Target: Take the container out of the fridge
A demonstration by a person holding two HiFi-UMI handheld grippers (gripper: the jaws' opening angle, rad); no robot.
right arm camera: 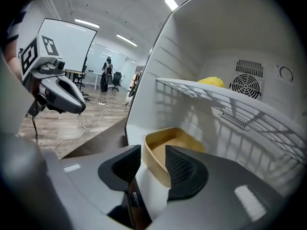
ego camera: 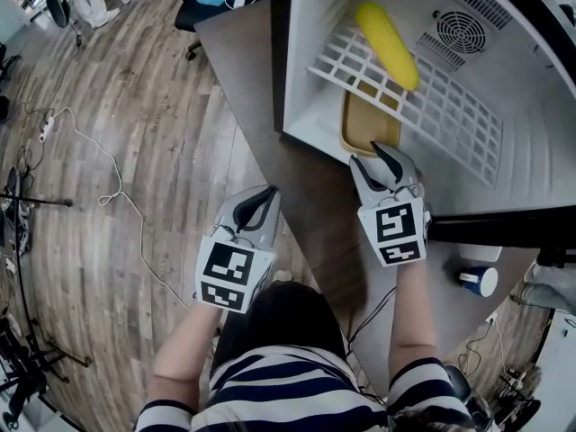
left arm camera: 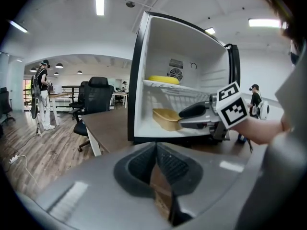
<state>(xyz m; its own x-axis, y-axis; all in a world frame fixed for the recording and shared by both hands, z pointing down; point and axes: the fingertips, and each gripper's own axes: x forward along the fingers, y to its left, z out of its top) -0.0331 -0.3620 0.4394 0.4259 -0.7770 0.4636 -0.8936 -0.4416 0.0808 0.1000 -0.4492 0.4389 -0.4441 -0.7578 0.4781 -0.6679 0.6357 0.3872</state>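
Container dead ahead of right gripper at front edge of fridge floor — near rim inside its wide-open jaws, unpinched; left gripper closed, empty, farther back.

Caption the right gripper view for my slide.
Right gripper, fingers apart, at the tan container's near rim inside the open fridge.

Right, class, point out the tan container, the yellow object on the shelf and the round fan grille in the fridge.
container (ego camera: 369,126), head view, on its bare floor.
yellow object (ego camera: 387,45), head view, middle of its length.
fan grille (ego camera: 461,31), head view, its centre.
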